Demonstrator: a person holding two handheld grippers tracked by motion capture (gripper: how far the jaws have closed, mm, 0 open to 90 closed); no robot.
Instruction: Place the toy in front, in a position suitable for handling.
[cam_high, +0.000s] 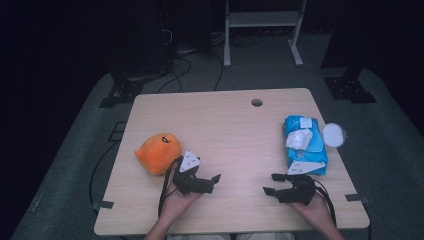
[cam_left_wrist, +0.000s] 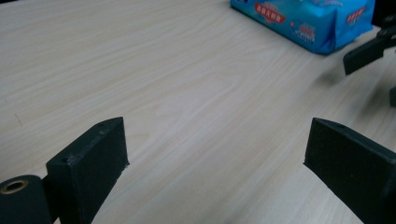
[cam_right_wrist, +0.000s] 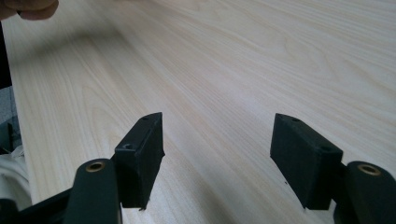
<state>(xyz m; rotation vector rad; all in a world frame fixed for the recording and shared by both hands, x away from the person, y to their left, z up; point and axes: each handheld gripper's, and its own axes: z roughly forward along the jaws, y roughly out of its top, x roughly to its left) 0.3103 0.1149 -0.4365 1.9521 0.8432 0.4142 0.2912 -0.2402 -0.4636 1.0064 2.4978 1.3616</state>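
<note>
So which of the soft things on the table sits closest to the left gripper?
The orange plush toy, right beside the left gripper. The blue wipes pack lies across the table, by the right gripper.

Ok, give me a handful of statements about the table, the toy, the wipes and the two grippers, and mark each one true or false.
1. The orange plush toy lies beside the left gripper. True.
2. The left gripper's jaws are clamped on the toy. False: they stand open over bare table, with nothing between them.
3. The blue wipes pack lies on the right part of the table, just beyond the right gripper. True.
4. The right gripper holds the wipes pack. False: its jaws are open and empty, pointing toward the middle of the table.
5. The white round lid sits on top of the plush toy. False: it lies beside the wipes pack, near the table's right edge.
</note>
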